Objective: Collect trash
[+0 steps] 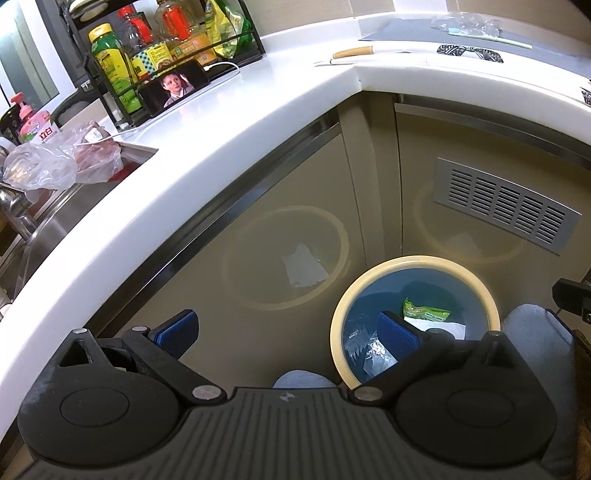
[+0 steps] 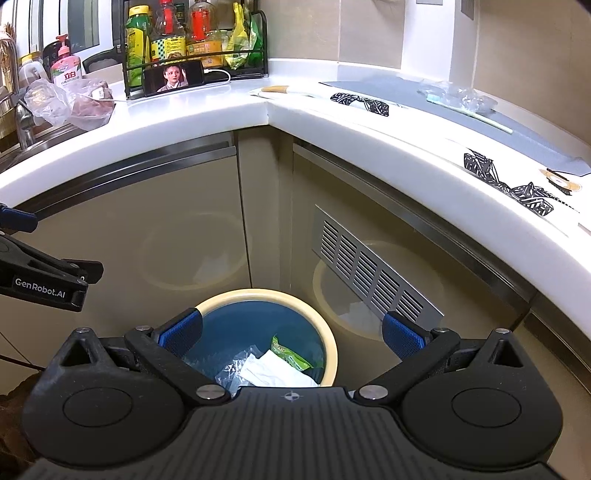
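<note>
A blue trash bin with a cream rim (image 1: 417, 263) (image 2: 266, 295) stands on the floor in the cabinet corner. Inside lie a green wrapper (image 1: 424, 310) (image 2: 288, 352), white paper (image 2: 273, 369) and clear plastic (image 1: 373, 354) (image 2: 240, 365). My left gripper (image 1: 288, 332) hangs open above the bin's left side, nothing between its blue pads. My right gripper (image 2: 291, 332) is open right over the bin, also empty. On the right counter lie a crumpled clear plastic bag (image 1: 469, 22) (image 2: 458, 96) and black-and-white patterned scraps (image 1: 469, 53) (image 2: 513, 181).
A white L-shaped counter (image 2: 207, 114) overhangs the beige cabinets with a metal vent (image 1: 506, 206). A bottle rack (image 2: 192, 40) and a phone (image 2: 173, 79) stand at the back corner. A sink (image 1: 55, 218) with a plastic bag (image 1: 55, 162) is at left.
</note>
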`<state>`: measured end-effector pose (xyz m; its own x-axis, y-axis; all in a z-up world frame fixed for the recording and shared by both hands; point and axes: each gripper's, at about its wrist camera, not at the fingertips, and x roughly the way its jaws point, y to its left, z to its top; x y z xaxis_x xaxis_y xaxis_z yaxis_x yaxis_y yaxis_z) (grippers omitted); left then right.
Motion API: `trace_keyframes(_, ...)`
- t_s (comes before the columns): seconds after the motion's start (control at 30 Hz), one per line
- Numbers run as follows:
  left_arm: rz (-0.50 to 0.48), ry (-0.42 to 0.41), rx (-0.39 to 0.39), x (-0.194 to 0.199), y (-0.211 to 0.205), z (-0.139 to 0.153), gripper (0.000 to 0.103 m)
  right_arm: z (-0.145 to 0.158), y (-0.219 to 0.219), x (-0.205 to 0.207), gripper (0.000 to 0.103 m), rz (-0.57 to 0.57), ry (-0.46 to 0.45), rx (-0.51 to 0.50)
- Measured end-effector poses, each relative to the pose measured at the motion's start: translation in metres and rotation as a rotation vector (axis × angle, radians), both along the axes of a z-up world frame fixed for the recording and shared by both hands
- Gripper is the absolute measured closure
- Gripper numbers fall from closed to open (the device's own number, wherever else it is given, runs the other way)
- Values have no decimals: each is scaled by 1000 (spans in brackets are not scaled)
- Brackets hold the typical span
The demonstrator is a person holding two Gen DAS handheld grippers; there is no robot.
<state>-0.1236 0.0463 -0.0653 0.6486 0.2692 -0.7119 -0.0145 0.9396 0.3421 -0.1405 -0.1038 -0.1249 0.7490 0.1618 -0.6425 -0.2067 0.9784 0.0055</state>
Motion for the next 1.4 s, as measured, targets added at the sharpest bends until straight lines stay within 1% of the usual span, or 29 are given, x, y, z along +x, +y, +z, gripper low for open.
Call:
trace_keyframes(0.87, 8, 12, 54, 3, 0, -8, 0, -6, -2, 3, 0, 12, 12, 17)
trace_keyframes(1.2, 16, 11, 70, 5, 0, -10, 0, -4, 0, 4, 0, 26, -8, 13)
trace_keyframes(1.4, 22, 9, 57, 7, 5, -8, 0, 7, -4, 5, 0, 19, -35, 34)
